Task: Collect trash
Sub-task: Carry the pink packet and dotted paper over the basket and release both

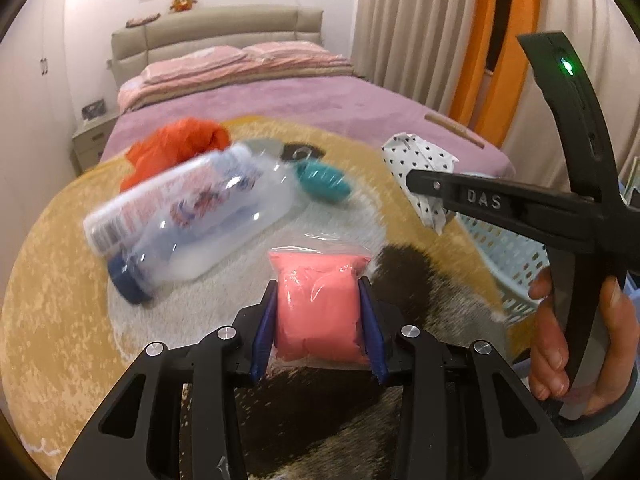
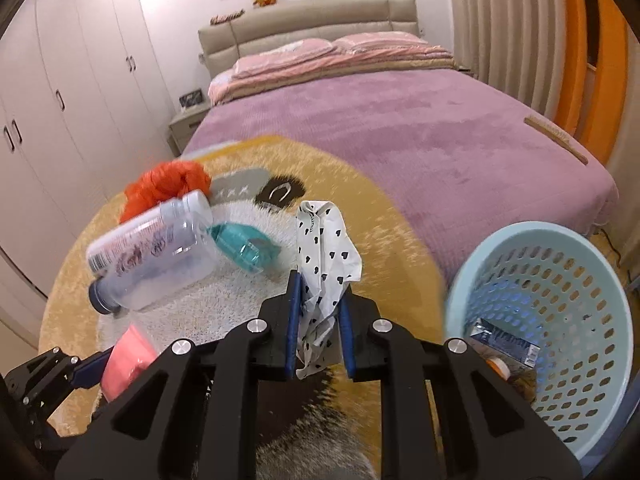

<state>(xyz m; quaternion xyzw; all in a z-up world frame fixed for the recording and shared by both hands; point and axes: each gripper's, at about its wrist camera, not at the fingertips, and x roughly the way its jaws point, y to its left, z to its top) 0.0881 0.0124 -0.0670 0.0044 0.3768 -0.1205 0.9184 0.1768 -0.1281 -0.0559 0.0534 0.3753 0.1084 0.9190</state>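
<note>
We hold the left gripper (image 1: 320,312) with its blue pads pressed against both sides of a clear bag of pink powder (image 1: 318,304), so it is closed on that bag, which sits low over the round shaggy rug (image 1: 60,280). The right gripper (image 2: 320,320) is likewise clamped, its narrow gap filled by a crumpled white wrapper with black hearts (image 2: 326,248) that sticks up and out beyond the fingertips. To the right of that wrapper, near the edge of the rug, stands a pale blue perforated basket (image 2: 592,320); a dark blue carton (image 2: 506,342) lies in its bottom beside something orange that we cannot make out clearly. On the rug, left of both grippers, a large clear plastic bottle (image 1: 188,216) with a dark blue cap lies on its side, its cap pointing toward us. Just beyond it lies a crumpled orange plastic bag (image 1: 176,148), and to the right of the bottle's far end a small teal bottle (image 2: 244,246) touches it. Farther back is a bed with a purple cover (image 2: 400,132), and white wardrobes (image 2: 60,100) stand along the left wall.
</note>
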